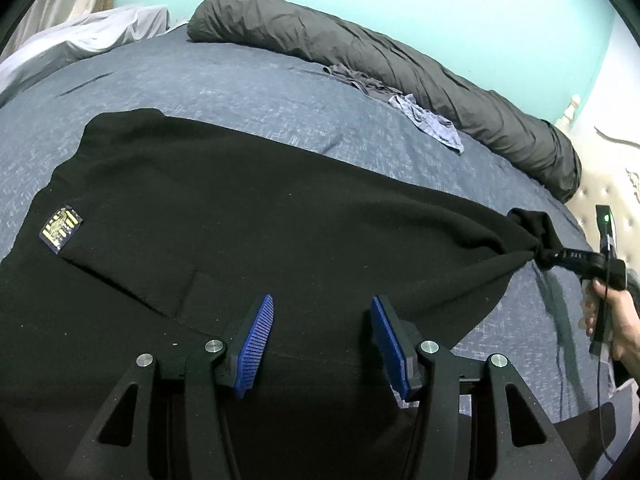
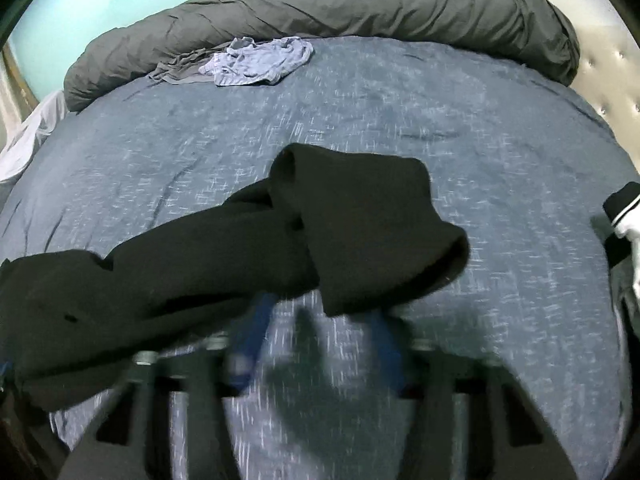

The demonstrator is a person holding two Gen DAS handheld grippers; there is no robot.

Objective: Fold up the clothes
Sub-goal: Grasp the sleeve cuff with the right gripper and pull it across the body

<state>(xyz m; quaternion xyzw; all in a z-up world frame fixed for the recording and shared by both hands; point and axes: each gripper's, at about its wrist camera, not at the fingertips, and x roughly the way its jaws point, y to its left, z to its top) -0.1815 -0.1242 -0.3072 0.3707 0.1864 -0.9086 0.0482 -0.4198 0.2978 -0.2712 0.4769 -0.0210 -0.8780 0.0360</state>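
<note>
I have the black garment (image 1: 240,216) spread across the near part of the bed (image 1: 248,80), its body lying mostly flat on the blue cover with a small yellow patch (image 1: 62,230) showing toward the bed's left edge. My left tongs (image 1: 322,344) hover just over the garment's near hem with the blue pads set wide apart and nothing between them; I judge they are kept there ready to pin or pick up that hem.

My right tongs (image 1: 560,258) are out toward the bed's right edge. In the left wrist view they look clamped on the bunched end of a sleeve (image 2: 360,232), with the cloth drawn into a tight neck just where it meets them. The right wrist view is blurred, so I cannot read the gap there, but the cuff drapes over the front of the tongs and hangs clear of the cover. I take that pull as stretching the sleeve out straight so it can be laid over the body.

Along the bed's far edge lies a rolled grey duvet (image 2: 320,12), with a crumpled pale blue cloth (image 2: 260,60) just beside it, well apart from the black garment.
</note>
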